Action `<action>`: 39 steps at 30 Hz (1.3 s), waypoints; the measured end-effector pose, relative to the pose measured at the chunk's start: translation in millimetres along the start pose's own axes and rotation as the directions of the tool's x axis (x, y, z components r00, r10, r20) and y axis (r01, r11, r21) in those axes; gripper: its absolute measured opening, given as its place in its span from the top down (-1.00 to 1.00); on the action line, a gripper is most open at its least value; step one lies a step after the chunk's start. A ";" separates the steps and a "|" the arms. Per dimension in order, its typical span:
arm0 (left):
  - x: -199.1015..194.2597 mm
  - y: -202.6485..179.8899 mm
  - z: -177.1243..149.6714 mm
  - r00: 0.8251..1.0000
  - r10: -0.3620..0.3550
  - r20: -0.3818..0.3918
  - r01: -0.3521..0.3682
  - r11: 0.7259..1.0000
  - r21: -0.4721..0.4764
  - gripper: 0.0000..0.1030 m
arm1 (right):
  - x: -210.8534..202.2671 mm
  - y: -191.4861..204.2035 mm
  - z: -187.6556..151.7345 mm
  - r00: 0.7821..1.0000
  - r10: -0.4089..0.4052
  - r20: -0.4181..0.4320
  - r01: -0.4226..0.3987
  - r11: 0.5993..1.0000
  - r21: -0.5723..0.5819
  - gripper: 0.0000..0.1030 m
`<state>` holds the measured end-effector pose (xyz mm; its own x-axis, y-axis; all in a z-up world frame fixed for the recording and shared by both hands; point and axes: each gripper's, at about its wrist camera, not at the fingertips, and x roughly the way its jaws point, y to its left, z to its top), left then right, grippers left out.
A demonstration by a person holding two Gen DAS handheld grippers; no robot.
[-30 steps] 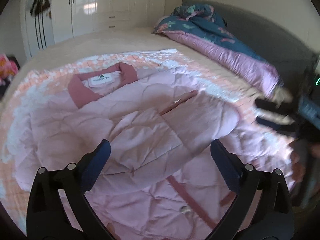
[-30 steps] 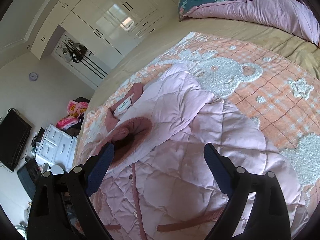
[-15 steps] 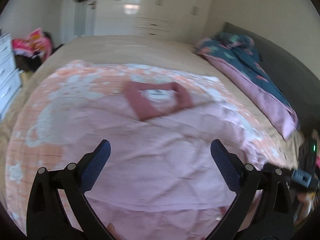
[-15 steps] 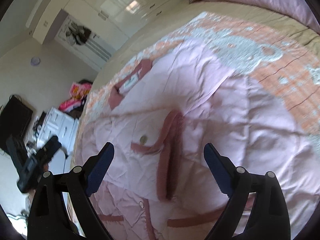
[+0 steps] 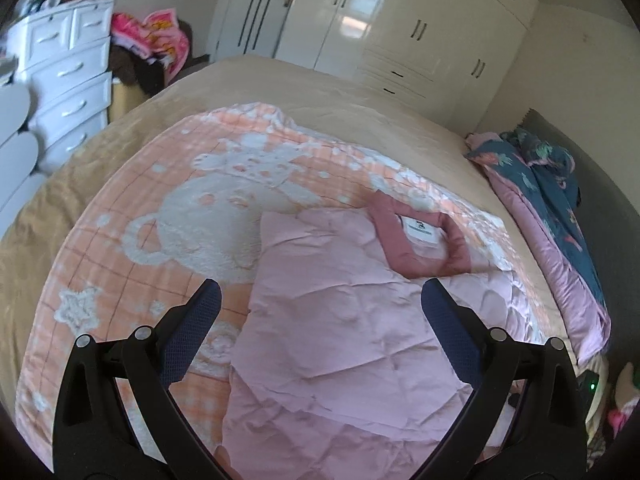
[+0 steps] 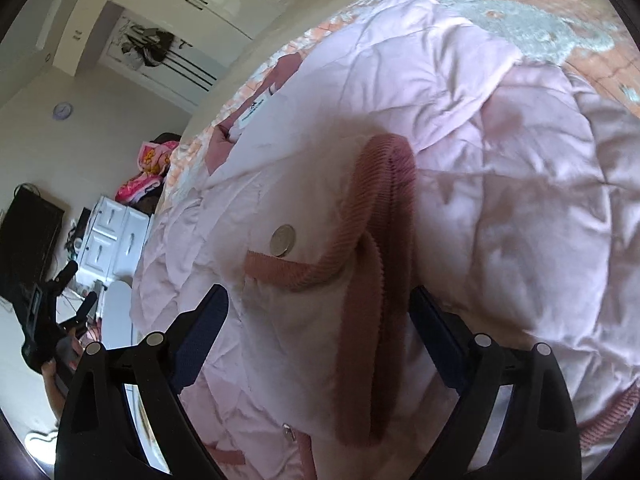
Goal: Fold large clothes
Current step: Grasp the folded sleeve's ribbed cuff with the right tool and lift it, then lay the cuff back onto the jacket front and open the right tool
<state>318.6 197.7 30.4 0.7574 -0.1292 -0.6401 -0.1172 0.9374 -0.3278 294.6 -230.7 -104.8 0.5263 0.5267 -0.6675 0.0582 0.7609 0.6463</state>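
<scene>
The pale pink quilted jacket lies spread on the orange-and-white plush blanket covering the bed, its dusty-rose collar up at about one o'clock in the left wrist view. The left gripper hovers over the jacket's body, jaws spread wide, nothing between them. Over to the right gripper: jaws wide apart as well and gripping nothing, though the dusty-rose ribbed cuff of the folded-in sleeve sits right in the gap, running from twelve o'clock down towards six, with a silver snap button at about eleven o'clock of the fingertips. This looks like the sleeve-tidying stage, with the fold across the body yet to come. To do it well, I'd say take the cuff itself rather than the puffy quilting, bite both ribbed layers together so they don't slide apart, and lay the sleeve flat along the jacket's length. The padding looks springy, so expect it to puff back; a press along the crease should help. The left gripper could pin the shoulder near the collar so the whole garment doesn't drag across the blanket.
</scene>
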 end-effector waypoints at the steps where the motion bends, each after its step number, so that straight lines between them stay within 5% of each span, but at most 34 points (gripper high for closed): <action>1: 0.6 2.5 -0.1 1.000 0.001 -0.003 -0.001 1.000 -0.009 -0.82 | 1.3 2.7 -0.6 1.000 0.000 -0.001 0.000 1.000 -0.020 -0.46; 4: 1.7 4.9 -0.9 1.000 -0.001 -0.007 0.001 1.000 -0.015 -0.82 | 4.1 9.6 -0.9 1.000 -0.006 -0.009 0.005 0.997 -0.075 0.41; 7: 2.6 5.2 -1.6 1.000 0.001 -0.009 -0.001 1.000 -0.013 -0.82 | -5.6 31.3 0.7 1.000 -0.001 0.018 0.004 0.979 -0.206 0.65; 14: 11.8 1.5 -6.3 1.000 0.000 -0.026 0.000 1.000 0.001 -0.82 | -56.2 104.4 20.5 0.981 0.025 0.192 0.082 0.843 -0.531 0.70; 22: 20.9 -12.2 -11.1 0.999 -0.002 -0.047 0.004 0.999 0.036 -0.82 | -74.4 135.2 59.4 0.963 -0.016 0.270 0.186 0.763 -0.619 0.70; 26: 28.4 -19.9 -16.4 0.998 -0.017 -0.063 0.020 0.998 0.052 -0.82 | -62.8 123.4 70.6 0.959 -0.049 0.280 0.217 0.763 -0.608 0.71; 35: 56.1 -53.1 -38.8 0.990 -0.053 -0.128 0.073 0.986 0.152 -0.82 | -32.3 85.6 91.1 0.968 -0.126 0.219 0.223 0.832 -0.508 0.68; 39: 68.3 -69.1 -51.0 0.984 -0.056 -0.169 0.089 0.976 0.198 -0.82 | -23.3 79.3 89.2 0.963 -0.168 0.211 0.252 0.839 -0.482 0.49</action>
<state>345.7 107.6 -26.1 0.6433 -0.2340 -0.7290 0.0802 0.9675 -0.2398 362.5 -216.4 -5.0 0.6758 0.2995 -0.6734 -0.2274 0.9539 0.1960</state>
